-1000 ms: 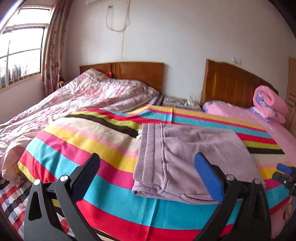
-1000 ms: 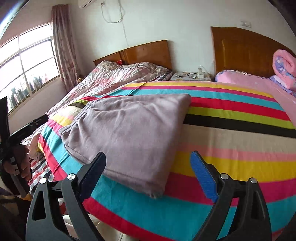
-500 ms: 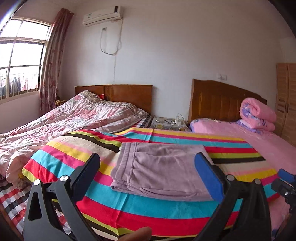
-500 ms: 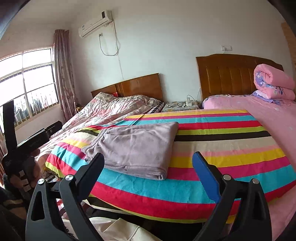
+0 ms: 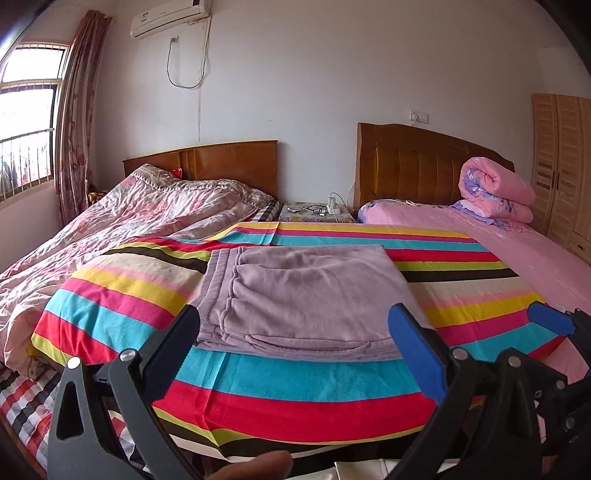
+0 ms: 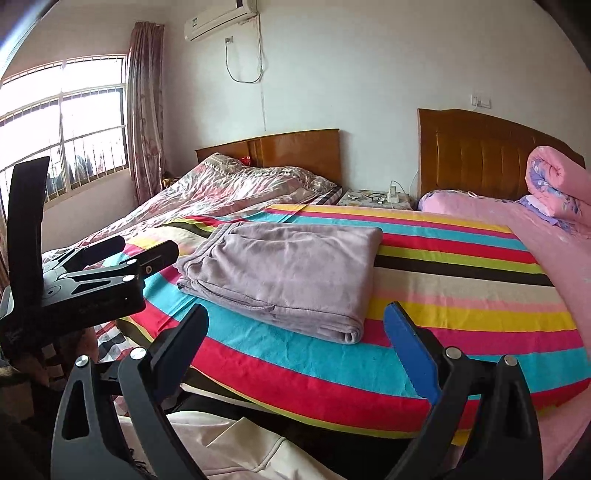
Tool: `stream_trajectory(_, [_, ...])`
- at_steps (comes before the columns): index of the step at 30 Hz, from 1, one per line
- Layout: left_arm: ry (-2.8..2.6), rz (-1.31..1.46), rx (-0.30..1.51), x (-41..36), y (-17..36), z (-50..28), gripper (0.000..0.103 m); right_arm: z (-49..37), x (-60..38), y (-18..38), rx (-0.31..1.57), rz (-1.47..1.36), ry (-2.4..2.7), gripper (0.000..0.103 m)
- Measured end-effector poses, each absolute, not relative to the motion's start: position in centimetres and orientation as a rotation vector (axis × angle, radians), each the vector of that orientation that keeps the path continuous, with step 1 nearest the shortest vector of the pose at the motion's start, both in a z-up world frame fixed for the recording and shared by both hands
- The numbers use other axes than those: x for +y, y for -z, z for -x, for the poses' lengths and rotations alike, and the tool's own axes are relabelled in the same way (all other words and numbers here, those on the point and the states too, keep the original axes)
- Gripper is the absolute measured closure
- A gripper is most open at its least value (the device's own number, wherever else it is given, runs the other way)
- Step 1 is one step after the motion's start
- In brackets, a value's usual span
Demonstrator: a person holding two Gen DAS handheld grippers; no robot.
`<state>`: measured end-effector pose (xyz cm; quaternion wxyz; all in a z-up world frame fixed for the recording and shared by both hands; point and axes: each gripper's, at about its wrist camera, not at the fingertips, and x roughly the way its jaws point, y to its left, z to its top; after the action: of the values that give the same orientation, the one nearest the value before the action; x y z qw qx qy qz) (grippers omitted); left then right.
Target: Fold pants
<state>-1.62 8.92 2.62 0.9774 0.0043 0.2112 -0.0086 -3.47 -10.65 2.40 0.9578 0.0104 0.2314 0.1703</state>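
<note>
At centre frame in both wrist views, the pants (image 5: 299,295) lie folded into a flat lilac rectangle on the striped blanket (image 5: 280,384), clear of both of my grippers. My left gripper (image 5: 291,347) is spread wide and holds nothing; the near folded edge shows between its fingers, with no contact. My right gripper (image 6: 295,343) is likewise spread wide and empty, low in the frame, short of the bed edge.

Handling estimate: the fabric looks like a soft, thick fleece knit. I judge it light, limp and non-fragile, with enough surface grip that the stacked layers should stay together. It will sag if lifted by one point only.

Grasp points: the ribbed waistband (image 5: 216,284) at the left of the stack in the left wrist view is the firmest section. The rounded fold at the lower right corner (image 6: 349,334) in the right wrist view offers a thick edge. I would pinch all layers at two corners of one side together, to keep the stack from opening.

Markings: no brand, label or legible writing shows on the pants. The air conditioner (image 5: 171,14) at upper left carries no print I can read.
</note>
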Motion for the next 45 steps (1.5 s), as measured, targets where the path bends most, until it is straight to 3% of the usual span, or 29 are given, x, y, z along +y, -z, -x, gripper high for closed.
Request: stream_trajectory(45, [0.025,-0.040,0.422,8.53,-2.70,1.60,0.001,3.17,-11.32,-2.24,0.481,-0.046,-0.328,0.010])
